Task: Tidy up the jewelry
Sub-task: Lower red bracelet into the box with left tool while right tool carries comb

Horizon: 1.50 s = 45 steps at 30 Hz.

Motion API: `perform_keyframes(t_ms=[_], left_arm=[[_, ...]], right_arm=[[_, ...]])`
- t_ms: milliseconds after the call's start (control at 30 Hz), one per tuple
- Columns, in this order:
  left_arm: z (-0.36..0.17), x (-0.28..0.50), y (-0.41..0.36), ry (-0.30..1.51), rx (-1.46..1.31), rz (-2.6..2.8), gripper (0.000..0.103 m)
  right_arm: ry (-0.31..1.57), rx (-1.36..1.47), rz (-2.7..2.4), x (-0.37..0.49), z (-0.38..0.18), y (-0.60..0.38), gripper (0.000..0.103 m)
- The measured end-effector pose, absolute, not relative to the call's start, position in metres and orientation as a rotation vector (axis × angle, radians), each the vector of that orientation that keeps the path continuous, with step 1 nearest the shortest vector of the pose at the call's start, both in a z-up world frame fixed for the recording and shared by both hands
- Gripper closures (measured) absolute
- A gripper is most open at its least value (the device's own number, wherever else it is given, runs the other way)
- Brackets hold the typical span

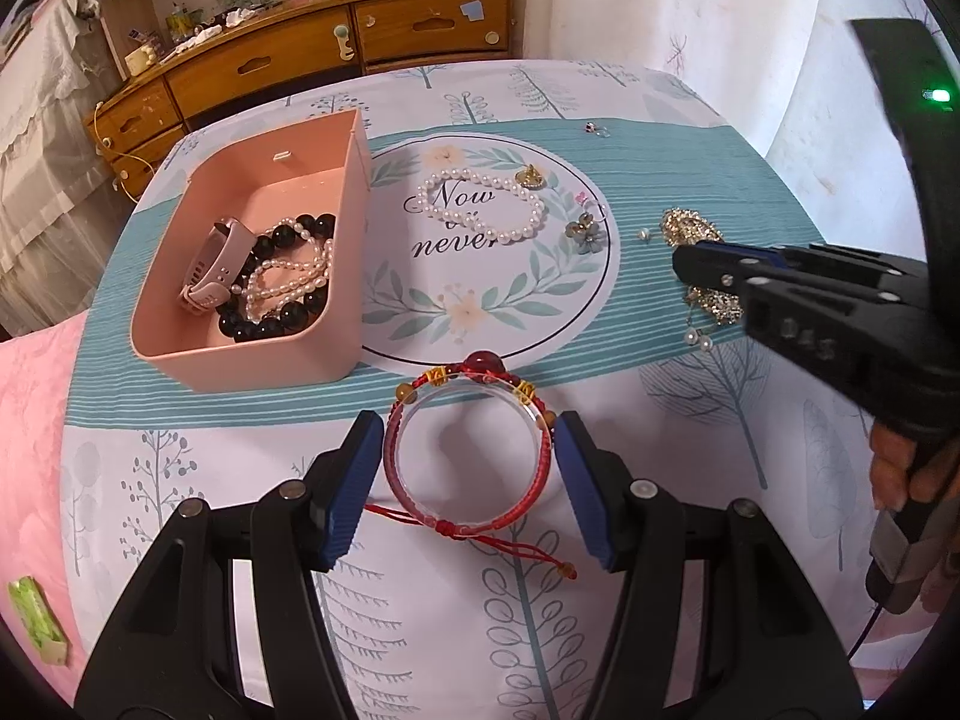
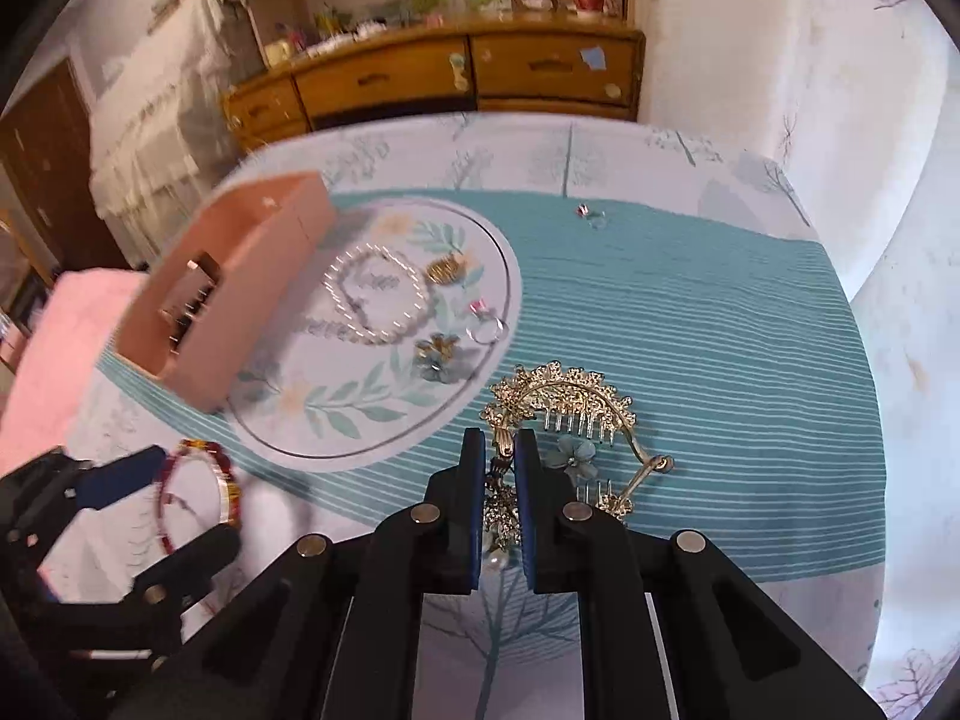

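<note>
My left gripper (image 1: pixel 469 450) is open, its blue pads on either side of a red cord bracelet (image 1: pixel 465 516) with a red bead, lying on the table. It also shows in the right wrist view (image 2: pixel 198 495). My right gripper (image 2: pixel 500 450) is shut on the dangling end of a gold hair comb (image 2: pixel 570 405) with a blue flower; it also shows in the left wrist view (image 1: pixel 681 261). A pink box (image 1: pixel 174 324) holds a pink watch band (image 1: pixel 210 267), black beads (image 1: pixel 282 240) and pearls (image 1: pixel 288 279). A pearl bracelet (image 1: pixel 480 204) lies on the round mat.
A gold brooch (image 1: pixel 531 177), a blue flower clip (image 1: pixel 585 231), a ring (image 2: pixel 483 330) and small earrings (image 1: pixel 594 129) lie on the tablecloth. A pink cloth (image 1: pixel 30 396) lies at the left. A wooden dresser (image 1: pixel 360 42) stands behind the table.
</note>
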<state>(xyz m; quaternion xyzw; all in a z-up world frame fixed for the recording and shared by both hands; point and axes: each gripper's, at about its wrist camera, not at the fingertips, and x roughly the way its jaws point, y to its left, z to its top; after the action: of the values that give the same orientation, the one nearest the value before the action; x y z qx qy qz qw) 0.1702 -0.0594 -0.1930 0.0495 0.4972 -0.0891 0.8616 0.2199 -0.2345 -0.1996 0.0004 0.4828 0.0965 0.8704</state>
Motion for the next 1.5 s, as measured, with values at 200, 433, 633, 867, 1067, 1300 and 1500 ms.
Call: perform_keyframes(t_ms=[200, 433, 633, 867, 1067, 1300, 1500], left_arm=[[-0.181, 0.169, -0.053, 1.021, 0.088, -0.202, 0.047], [-0.145, 0.174, -0.037, 0.97, 0.101, -0.21, 0.047], [-0.117, 0.184, -0.008, 0.927, 0.091, -0.186, 0.047], [-0.095, 0.211, 0.033, 0.847, 0.125, -0.138, 0.047], [-0.083, 0.25, 0.065, 0.784, 0.145, -0.141, 0.047], [-0.074, 0.297, 0.084, 0.745, 0.134, -0.203, 0.047], [-0.091, 0.334, 0.08, 0.85, 0.09, -0.312, 0.046]], right_arm=[[0.932, 0.086, 0.269, 0.204, -0.175, -0.239, 0.094], [0.877, 0.05, 0.323, 0.2, -0.143, -0.217, 0.094], [0.823, 0.025, 0.387, 0.204, -0.116, -0.188, 0.094], [0.771, 0.011, 0.444, 0.212, -0.093, -0.144, 0.094], [0.726, -0.005, 0.488, 0.217, -0.08, -0.104, 0.094], [0.661, -0.033, 0.546, 0.216, -0.068, -0.056, 0.094], [0.702, -0.012, 0.551, 0.217, -0.077, -0.036, 0.094]])
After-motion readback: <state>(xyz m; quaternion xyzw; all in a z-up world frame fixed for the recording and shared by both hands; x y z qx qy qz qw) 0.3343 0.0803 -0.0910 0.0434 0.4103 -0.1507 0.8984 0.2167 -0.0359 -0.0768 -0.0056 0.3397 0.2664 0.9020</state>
